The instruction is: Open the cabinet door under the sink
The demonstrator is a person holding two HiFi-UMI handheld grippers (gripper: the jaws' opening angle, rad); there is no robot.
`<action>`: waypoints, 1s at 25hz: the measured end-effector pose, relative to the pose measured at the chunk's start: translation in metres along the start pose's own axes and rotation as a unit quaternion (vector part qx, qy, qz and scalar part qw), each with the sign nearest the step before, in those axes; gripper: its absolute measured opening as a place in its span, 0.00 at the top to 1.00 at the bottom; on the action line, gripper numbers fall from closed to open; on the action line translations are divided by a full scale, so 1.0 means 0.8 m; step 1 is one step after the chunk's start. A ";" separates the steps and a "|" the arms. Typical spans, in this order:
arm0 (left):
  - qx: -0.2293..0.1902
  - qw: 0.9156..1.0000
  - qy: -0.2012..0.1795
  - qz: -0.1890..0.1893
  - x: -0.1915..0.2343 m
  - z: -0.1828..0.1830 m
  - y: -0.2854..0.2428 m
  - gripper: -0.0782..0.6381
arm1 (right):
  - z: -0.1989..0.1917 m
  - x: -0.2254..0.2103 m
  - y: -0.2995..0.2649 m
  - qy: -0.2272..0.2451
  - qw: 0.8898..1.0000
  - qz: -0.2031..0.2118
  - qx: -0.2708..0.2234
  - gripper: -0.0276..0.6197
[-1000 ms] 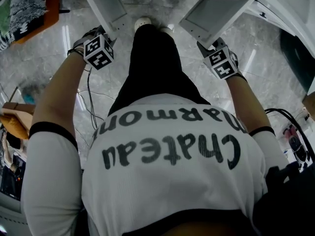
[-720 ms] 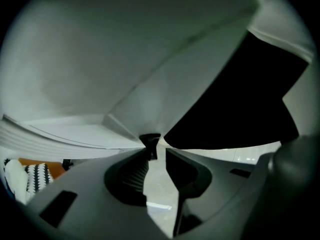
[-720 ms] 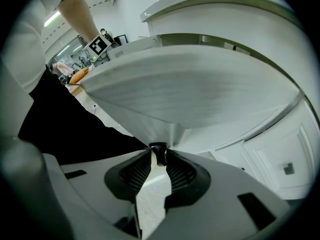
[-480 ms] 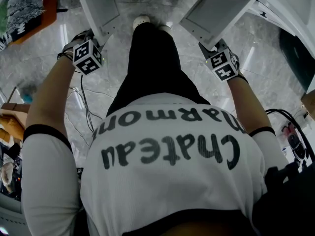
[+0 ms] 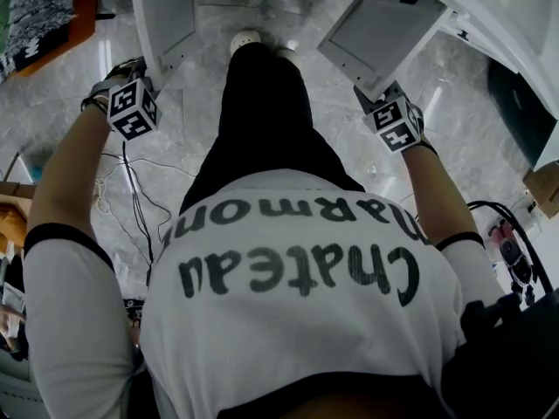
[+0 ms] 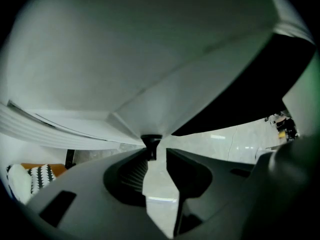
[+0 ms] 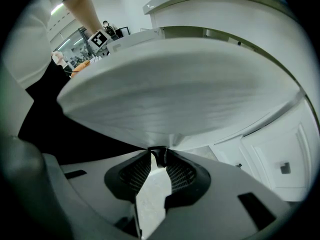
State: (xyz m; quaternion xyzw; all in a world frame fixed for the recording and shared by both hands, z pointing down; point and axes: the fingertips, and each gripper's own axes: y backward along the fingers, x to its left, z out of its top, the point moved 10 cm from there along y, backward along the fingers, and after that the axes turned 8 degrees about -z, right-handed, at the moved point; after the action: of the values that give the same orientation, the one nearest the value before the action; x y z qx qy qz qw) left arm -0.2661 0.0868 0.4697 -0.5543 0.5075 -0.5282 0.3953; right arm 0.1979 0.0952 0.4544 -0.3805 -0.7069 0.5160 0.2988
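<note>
Left tongs [image 6: 156, 151] released, jaws just opening, left door knob [image 6: 151, 142] loose between them. Right tongs [image 7: 158, 158] clenched on right door knob [image 7: 159, 153]. Left cabinet door [image 5: 164, 11] at 11 o'clock and right cabinet door [image 5: 384, 29] at 1 o'clock, both swung open.

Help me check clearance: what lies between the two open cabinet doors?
Head view: the person's legs and white shoes stand between the left door and right door.
</note>
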 end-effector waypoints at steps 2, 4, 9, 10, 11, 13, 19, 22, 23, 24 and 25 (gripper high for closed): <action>-0.001 1.000 0.002 0.002 0.000 -0.006 0.001 0.76 | 0.000 0.001 0.001 0.001 1.000 -0.003 0.002 0.83; 0.000 1.000 -0.001 0.001 0.000 -0.010 0.002 0.76 | -0.001 0.002 0.001 0.000 1.000 -0.005 0.002 0.83; 0.001 1.000 -0.005 -0.002 0.000 -0.017 0.003 0.76 | 0.000 0.001 0.001 0.004 1.000 -0.003 0.005 0.83; 0.002 1.000 -0.009 -0.005 0.000 -0.019 0.003 0.75 | 0.000 0.001 0.001 0.005 1.000 -0.002 0.006 0.83; 0.004 1.000 -0.015 -0.008 0.001 -0.021 0.004 0.75 | -0.001 0.001 0.001 0.006 1.000 -0.001 0.007 0.83; 0.009 1.000 -0.025 -0.013 0.002 -0.026 0.006 0.74 | -0.002 -0.001 0.001 0.010 1.000 0.004 0.008 0.83; 0.015 0.999 -0.026 -0.023 0.004 -0.039 0.008 0.73 | -0.016 -0.007 0.004 0.032 0.999 0.013 0.023 0.82; 0.012 0.999 -0.032 -0.026 0.006 -0.039 0.010 0.73 | -0.024 -0.010 0.007 0.044 0.998 0.015 0.031 0.82; 0.012 0.999 -0.034 -0.026 0.007 -0.040 0.010 0.73 | -0.025 -0.011 0.007 0.046 0.998 0.016 0.032 0.82; 0.012 0.999 -0.034 -0.025 0.007 -0.041 0.010 0.73 | -0.026 -0.011 0.007 0.047 0.998 0.016 0.032 0.82; 0.012 0.999 -0.035 -0.026 0.008 -0.041 0.010 0.73 | -0.026 -0.012 0.007 0.048 0.998 0.018 0.031 0.82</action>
State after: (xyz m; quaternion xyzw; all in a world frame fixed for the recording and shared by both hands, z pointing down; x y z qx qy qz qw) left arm -0.3005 0.0826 0.4670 -0.5805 0.4721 -0.5246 0.4061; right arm 0.2212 0.0988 0.4550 -0.4075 -0.6684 0.5245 0.3347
